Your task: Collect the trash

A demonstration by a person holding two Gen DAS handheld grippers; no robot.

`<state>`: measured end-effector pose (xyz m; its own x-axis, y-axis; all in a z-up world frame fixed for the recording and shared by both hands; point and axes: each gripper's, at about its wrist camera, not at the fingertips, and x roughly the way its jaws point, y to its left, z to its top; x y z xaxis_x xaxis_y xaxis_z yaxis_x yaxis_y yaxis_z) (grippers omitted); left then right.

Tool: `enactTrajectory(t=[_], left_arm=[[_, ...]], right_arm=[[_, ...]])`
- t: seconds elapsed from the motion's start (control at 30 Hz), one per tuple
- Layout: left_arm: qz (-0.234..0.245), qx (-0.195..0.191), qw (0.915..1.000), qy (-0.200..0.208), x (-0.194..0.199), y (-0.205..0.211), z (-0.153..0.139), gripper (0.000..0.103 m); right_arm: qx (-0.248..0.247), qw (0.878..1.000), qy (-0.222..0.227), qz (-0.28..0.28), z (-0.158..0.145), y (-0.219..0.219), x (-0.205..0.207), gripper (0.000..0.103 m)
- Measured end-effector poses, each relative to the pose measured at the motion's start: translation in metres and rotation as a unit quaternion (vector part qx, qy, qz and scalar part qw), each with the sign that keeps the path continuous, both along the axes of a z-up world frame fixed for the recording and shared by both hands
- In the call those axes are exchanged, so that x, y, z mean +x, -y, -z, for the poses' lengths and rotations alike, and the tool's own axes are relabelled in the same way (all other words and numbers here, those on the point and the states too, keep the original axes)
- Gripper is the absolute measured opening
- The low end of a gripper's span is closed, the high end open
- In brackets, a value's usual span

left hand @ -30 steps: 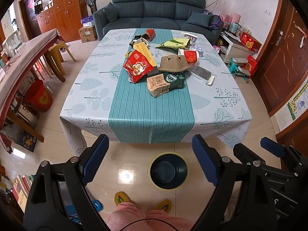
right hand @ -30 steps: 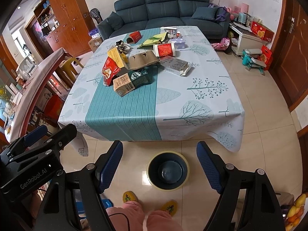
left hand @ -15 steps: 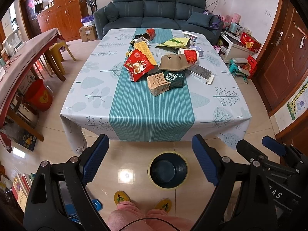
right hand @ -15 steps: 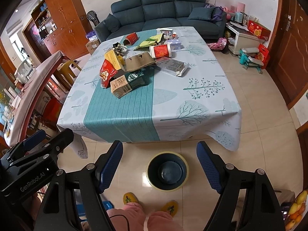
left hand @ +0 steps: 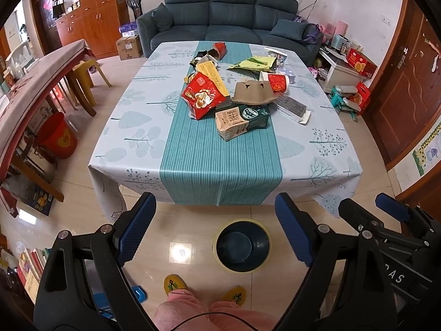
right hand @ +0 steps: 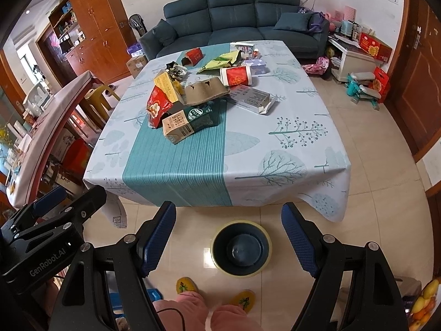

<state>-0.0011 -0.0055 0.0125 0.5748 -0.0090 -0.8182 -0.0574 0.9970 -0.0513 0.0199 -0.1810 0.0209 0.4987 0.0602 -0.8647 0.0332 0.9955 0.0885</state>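
Trash lies piled on the far half of the table [left hand: 220, 165]: a brown and green carton [left hand: 241, 121] [right hand: 187, 122], a red snack bag [left hand: 202, 95] [right hand: 157, 106], a cardboard cup tray [left hand: 255, 92] [right hand: 205, 89], a red paper cup [left hand: 275, 82] [right hand: 237, 75], a yellow box [left hand: 212, 74] and a flat white box [right hand: 252, 98]. A dark bin with a yellow rim [left hand: 242, 245] [right hand: 242, 248] stands on the floor in front of the table. My left gripper [left hand: 216, 229] and right gripper [right hand: 228, 240] are both open and empty, above the floor short of the table.
A dark blue sofa [left hand: 228, 16] stands behind the table. A long side table [left hand: 30, 82], a yellow stool [left hand: 88, 77] and a red bucket [left hand: 59, 136] are at the left. Boxes and toys [left hand: 350, 88] and a wooden door [left hand: 408, 88] are at the right.
Both grippers have tilted and moved slightly toward the table, so the table sits a little lower and closer in view. Both stay open and empty.
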Motion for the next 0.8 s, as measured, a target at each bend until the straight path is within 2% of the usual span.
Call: enactTrajectory(t=[0.33, 0.8], left_arm=[[-0.008, 0.002, 1.0, 0.002, 0.005, -0.005, -0.001, 0.086], [-0.037, 0.018, 0.9987, 0.029, 0.013, -0.024, -0.03, 0.086]], right_arm=[[0.003, 1.0, 0.009, -0.009, -0.006, -0.002, 0.007, 0.081], [0.017, 0.999, 0.022, -0.022, -0.017, -0.015, 0.039, 0.081]])
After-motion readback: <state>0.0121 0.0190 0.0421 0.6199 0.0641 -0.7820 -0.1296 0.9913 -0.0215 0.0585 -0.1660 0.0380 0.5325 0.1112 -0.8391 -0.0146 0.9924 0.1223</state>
